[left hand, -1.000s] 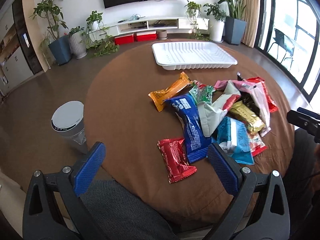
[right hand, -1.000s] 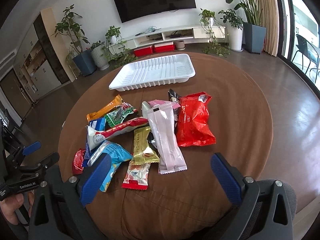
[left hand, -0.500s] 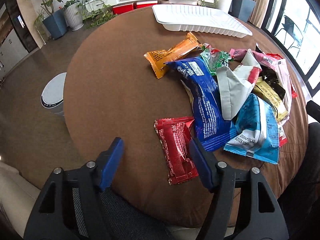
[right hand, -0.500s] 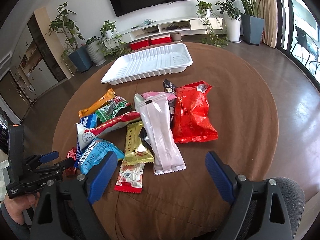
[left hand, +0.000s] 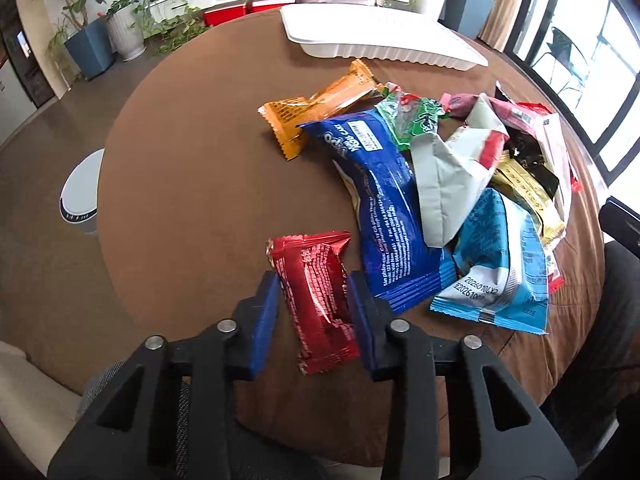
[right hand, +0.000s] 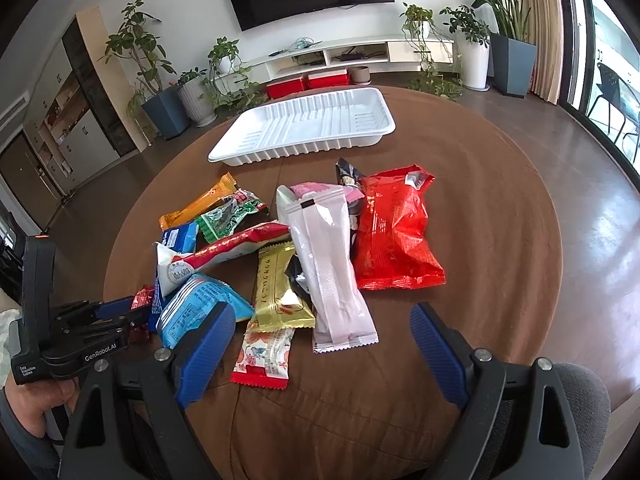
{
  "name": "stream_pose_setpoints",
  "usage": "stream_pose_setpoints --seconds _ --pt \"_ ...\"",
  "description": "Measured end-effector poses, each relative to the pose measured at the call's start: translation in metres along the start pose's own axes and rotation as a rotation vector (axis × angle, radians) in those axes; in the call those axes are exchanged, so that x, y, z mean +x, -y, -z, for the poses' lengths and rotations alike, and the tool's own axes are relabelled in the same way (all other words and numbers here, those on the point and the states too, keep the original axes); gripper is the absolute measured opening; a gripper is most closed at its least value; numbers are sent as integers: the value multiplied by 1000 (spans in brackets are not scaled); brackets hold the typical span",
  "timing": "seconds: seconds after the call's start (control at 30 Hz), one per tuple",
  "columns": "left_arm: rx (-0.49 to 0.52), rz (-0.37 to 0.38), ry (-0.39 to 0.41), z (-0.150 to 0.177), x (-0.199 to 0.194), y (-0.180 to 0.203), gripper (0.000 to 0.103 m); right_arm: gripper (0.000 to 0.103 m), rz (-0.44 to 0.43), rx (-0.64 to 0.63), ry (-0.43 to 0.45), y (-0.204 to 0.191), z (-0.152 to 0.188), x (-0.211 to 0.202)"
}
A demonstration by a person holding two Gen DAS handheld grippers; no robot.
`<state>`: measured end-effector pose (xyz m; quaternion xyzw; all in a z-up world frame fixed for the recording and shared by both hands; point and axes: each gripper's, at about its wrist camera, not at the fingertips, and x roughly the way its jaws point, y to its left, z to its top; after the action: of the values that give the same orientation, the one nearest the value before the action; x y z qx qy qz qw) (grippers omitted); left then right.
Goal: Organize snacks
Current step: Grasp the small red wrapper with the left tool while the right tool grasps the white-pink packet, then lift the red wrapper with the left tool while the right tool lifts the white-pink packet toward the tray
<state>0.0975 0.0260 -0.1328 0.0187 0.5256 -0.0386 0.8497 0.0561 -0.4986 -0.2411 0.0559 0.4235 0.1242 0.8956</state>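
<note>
The left hand-held gripper (left hand: 314, 304) is seen pointed steeply down at the near edge of the round brown worktop (left hand: 192, 152). Its blue pads have just been closing and are now pressed against both long sides of a small red snack packet (left hand: 316, 300), which is thereby grasped while lying flat on the worktop. Just beside this packet, a dark blue packet (left hand: 384, 208) is shown at the edge of a loose pile of snacks. The right hand-held gripper (right hand: 320, 344) is held released, jaws wide apart, above the near side of the pile, with nothing between its pads. A white ribbed tray (right hand: 304, 128) is placed at the far side of the worktop, apart from the pile.
</note>
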Motion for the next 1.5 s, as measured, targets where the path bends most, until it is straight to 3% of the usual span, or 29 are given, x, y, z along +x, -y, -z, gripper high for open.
stream_pose_setpoints --seconds 0.17,0.7,0.8,0.87,0.9,0.93,1.03,1.13,1.37,1.5 --pt "0 49 -3 2 -5 -6 22 88 -9 -8 -2 -1 -3 1" --pt "59 72 -10 2 -6 -10 18 84 7 -17 -29 -3 -6 12" --pt "66 44 -25 -1 -3 -7 23 84 1 -18 -33 -5 -7 14" --pt "80 2 -26 -3 -1 -4 47 84 2 -25 -35 -7 -6 15" --pt "91 -14 -26 -2 0 -2 50 84 2 -26 -36 -8 -6 15" --pt "94 -14 -14 -2 0 -1 49 84 1 -25 -36 -8 -6 16" --pt "78 16 3 -1 -1 -5 26 84 6 -21 -32 -7 -5 16" --pt "95 31 4 -3 -2 -5 20 84 4 -21 -29 -6 -5 17" --pt "57 54 19 3 -5 -12 18 83 5 -20 -31 -2 -4 17" --pt "14 82 25 7 -9 -22 18 73 5 -28 -37 1 -8 20"
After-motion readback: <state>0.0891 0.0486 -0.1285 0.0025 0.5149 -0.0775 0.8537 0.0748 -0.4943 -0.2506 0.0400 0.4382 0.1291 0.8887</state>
